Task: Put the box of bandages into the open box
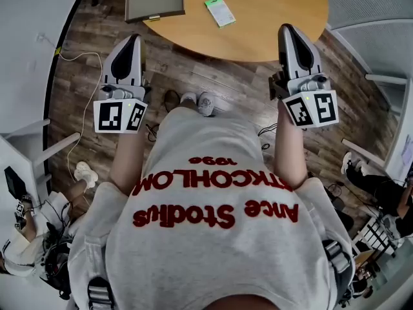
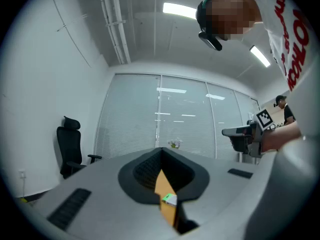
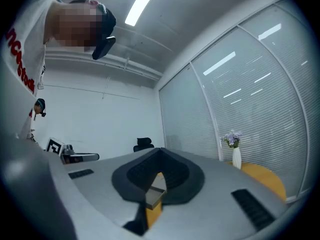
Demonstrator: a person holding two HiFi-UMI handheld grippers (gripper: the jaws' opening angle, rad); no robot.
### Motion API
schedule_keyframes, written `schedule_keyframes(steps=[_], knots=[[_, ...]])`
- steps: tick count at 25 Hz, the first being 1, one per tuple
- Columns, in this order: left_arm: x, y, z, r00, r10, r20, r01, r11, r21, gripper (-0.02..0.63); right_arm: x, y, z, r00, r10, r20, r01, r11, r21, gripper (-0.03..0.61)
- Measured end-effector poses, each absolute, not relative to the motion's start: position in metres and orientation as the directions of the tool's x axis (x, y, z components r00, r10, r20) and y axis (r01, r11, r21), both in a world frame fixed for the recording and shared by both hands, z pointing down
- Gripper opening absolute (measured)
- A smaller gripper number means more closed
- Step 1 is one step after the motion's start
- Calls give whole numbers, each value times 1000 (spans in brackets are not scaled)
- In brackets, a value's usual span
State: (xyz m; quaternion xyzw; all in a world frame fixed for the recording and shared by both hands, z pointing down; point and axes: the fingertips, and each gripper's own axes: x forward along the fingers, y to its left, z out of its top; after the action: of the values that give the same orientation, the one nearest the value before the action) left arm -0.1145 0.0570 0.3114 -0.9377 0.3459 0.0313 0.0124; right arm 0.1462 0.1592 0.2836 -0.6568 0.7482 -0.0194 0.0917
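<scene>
A small green box of bandages point(image 1: 221, 11) lies flat on the round wooden table point(image 1: 277, 18), toward its near edge. The open grey box point(image 1: 155, 0) sits at the table's left edge, its inside facing up. My left gripper point(image 1: 133, 39) is held level over the floor just short of the table, below the open box, with its jaws shut and nothing between them. My right gripper point(image 1: 288, 28) hovers at the table's near right edge, also shut and empty. Through the narrow slit under the left jaws I see the bandage box point(image 2: 169, 199). The right gripper's slit shows the open box point(image 3: 156, 191).
Wood floor with a white cable point(image 1: 71, 63) lies to the left. Other people sit at the lower left and right edges. White desks flank both sides. A black office chair point(image 2: 67, 144) stands by the wall and a flower vase point(image 3: 235, 154) stands on the table's far side.
</scene>
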Motion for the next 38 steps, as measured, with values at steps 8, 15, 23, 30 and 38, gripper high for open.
schedule_keyframes(steps=[8,15,23,30,38], knots=[[-107,66,312,753,-655,-60,-657,-754,-7,6,153,162,290,-138,-985,-108,-970,156,-187,6],[-101,50,315,744,-666,-58,-667,-745,-8,6,159,146,293,-155,-982,-106,-965,173,-197,6],[-79,18,303,773,-629,-82,-632,-775,-18,6,175,123,282,-126,-985,-120,-970,148,-195,6],[-72,-24,298,790,-608,-86,-611,-792,-15,6,175,85,277,-113,-987,-118,-971,135,-195,6],[-58,-88,296,826,-557,-91,-559,-829,0,6,189,39,268,-32,-992,-119,-980,55,-191,6]])
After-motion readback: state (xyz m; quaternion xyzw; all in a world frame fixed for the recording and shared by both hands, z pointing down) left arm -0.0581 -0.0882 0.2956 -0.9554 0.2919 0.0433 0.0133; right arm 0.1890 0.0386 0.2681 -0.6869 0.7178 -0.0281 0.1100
